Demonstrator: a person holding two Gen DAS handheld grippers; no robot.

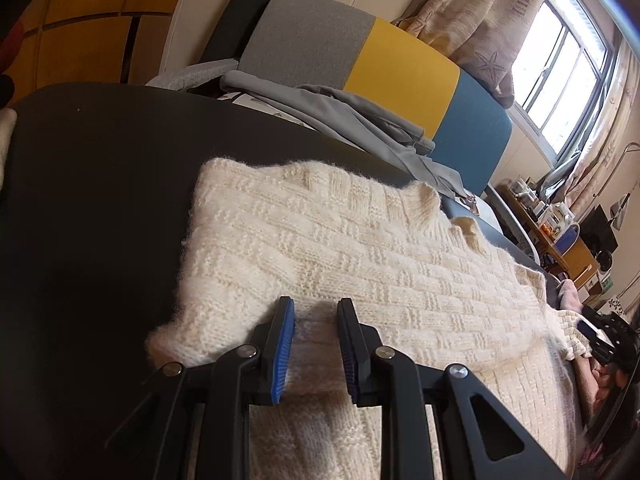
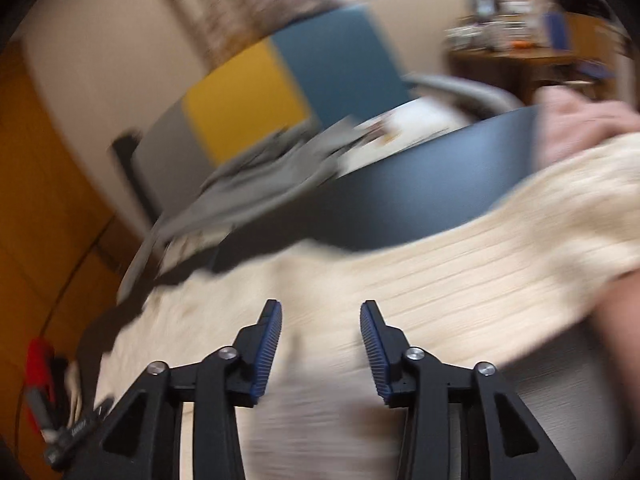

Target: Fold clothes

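Gripping a thick folded edge of the cream knit sweater (image 1: pixel 320 248), the left gripper (image 1: pixel 316 312) has its blue-padded fingers (image 1: pixel 285 340) pressed on the wool from both sides, the rest of the garment spread ahead of them over the dark table (image 1: pixel 92 184). Beyond lie grey clothes (image 1: pixel 360 120). Right gripper (image 2: pixel 321 312) hovers over the sweater, fingers apart, nothing between them; that view is blurred.

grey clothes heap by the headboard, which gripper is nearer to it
Judging loosely, left. The left gripper is clamped on the cream sweater, facing the grey clothes across the dark table. The right gripper is open over the sweater's far end.
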